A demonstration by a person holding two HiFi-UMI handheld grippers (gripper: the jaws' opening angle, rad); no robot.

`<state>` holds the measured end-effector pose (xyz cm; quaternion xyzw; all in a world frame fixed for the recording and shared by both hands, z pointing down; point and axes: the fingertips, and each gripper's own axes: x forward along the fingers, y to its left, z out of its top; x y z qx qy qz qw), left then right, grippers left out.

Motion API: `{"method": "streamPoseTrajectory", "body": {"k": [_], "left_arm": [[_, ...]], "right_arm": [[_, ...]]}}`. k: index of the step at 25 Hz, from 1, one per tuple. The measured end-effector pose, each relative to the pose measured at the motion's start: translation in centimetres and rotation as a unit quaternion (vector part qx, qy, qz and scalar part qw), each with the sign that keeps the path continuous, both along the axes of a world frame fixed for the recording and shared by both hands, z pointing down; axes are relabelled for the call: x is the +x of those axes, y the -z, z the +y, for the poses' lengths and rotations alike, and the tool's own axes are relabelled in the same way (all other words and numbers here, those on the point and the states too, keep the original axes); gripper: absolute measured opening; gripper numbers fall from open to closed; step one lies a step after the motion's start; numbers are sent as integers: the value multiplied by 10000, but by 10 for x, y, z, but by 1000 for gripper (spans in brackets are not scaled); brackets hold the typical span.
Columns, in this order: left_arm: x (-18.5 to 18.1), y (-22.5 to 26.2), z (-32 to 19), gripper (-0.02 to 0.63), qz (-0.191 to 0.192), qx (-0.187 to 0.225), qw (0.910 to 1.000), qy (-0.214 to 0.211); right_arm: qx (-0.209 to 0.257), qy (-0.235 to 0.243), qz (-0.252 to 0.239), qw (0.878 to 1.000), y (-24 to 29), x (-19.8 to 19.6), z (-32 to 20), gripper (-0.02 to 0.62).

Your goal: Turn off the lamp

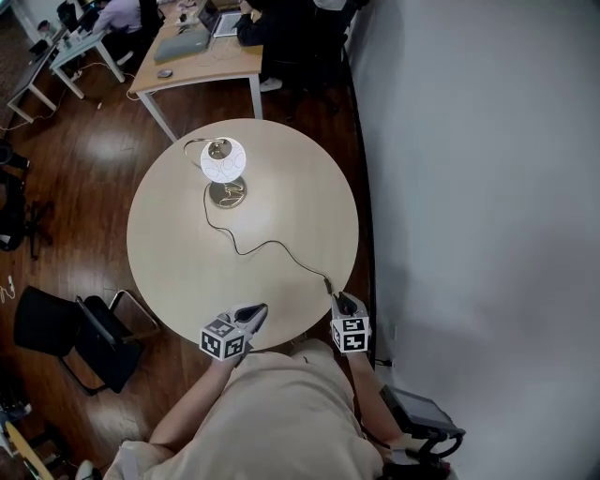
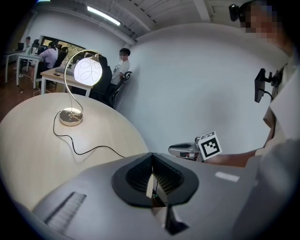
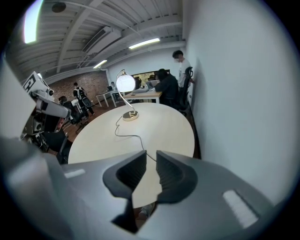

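Left hand-held gripper [image 2: 152,155] pressed together, right hand-held gripper [image 3: 150,153] slightly spread (gaps unreadable from overhead), lamp [image 2: 87,71] aglow

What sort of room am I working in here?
Probably an open-plan office or workshop: people at desks with laptops beyond the round table, strip lights on an exposed ceiling, and a dark wood floor.

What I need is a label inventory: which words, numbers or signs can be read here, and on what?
No readable words or numbers anywhere.
Cubes on the left gripper and right gripper: black-and-white square markers, no letters.
Lamp shade: curved line pattern only.
Laptop on the far desk: too small to read.
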<state>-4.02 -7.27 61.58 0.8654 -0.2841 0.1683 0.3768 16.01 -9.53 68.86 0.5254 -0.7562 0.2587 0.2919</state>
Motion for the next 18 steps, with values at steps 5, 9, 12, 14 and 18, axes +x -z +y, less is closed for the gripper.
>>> {"method": "streamPoseTrajectory", "body": {"k": [5,9,12,14,18], "left_arm": [[11,-9,4,-15,-33,-231,9996,180],[10,-16,4,-16,-124,-372,9987,338],[10,-17,2,-16,-222,-395,9981,414],[12,-15,0,-15,-264,-394,9979,448],[18,-11,-8,-17,-306,-338,9977,498]], "right_arm": [[-331,319,-16,9989,-27,1,-3,66],[-557,485,11,9973,-50,-1,-11,66],[-732,647,67,9952,-69,-4,-15,66],[-839,768,114,9934,-78,-7,-18,66],[-1064,970,303,9891,-98,-11,-25,77]]}}
